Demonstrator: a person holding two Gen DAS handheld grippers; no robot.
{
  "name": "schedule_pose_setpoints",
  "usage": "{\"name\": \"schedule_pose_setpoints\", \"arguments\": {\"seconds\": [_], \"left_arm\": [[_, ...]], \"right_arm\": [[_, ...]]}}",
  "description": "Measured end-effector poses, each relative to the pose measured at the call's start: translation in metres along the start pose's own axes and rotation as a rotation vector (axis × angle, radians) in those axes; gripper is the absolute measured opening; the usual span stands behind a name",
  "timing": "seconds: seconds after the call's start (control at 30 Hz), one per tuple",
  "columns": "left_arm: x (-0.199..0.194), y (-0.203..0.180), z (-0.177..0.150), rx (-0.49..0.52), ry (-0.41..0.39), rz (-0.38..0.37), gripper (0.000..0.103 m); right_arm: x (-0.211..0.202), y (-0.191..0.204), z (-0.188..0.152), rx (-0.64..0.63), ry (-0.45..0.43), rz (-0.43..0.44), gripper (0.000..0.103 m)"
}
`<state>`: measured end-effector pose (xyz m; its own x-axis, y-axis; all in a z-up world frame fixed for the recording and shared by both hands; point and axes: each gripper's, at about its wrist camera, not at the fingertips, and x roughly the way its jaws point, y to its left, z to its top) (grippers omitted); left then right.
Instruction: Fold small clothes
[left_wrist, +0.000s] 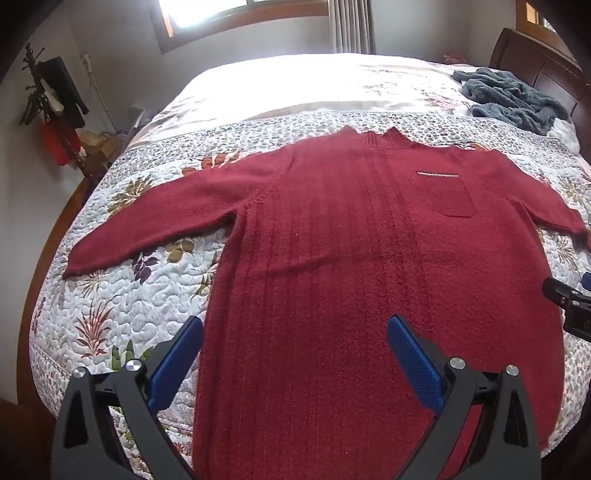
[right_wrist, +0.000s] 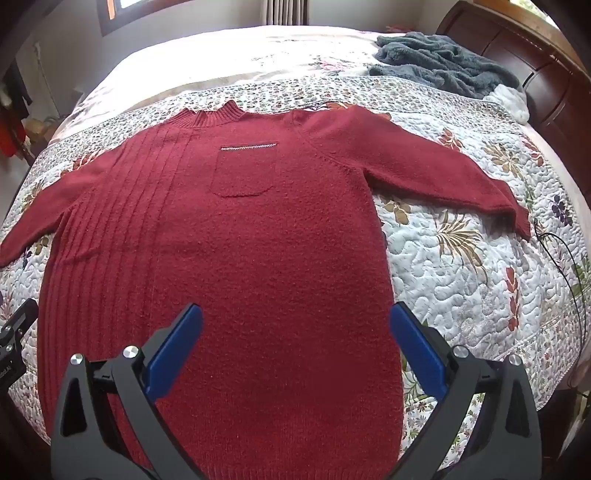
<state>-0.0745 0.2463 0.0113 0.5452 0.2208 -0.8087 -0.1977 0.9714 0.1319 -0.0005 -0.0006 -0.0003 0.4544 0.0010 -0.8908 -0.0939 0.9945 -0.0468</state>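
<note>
Both grippers, left (left_wrist: 295, 332) and right (right_wrist: 295, 321), gape wide, empty, above the sweater's (right_wrist: 236, 258) hem; hem cut off by frame. Sweater flat on quilt (right_wrist: 461, 266), sleeves spread. Far: grey blanket (right_wrist: 443, 62), partly hidden.

Sunlit window (left_wrist: 207, 14), dark headboard (right_wrist: 517, 55)

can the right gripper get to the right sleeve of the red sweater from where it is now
Probably yes. The right gripper hangs open over the red sweater, and the right sleeve lies flat on the quilt with nothing on it or between them.
</note>
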Motion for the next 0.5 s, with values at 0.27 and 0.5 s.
{"name": "schedule_pose_setpoints", "arguments": {"seconds": [0.27,0.5], "left_arm": [[0.0024,-0.0016,-0.0005,-0.002,0.006,0.001,0.099],[0.004,0.0004,-0.0014,0.0,0.01,-0.004,0.099]], "right_arm": [[0.0017,-0.0006,-0.0026,-0.002,0.003,0.0,0.1],[0.0017,-0.0012,0.0001,-0.001,-0.001,0.001,0.1]]}}
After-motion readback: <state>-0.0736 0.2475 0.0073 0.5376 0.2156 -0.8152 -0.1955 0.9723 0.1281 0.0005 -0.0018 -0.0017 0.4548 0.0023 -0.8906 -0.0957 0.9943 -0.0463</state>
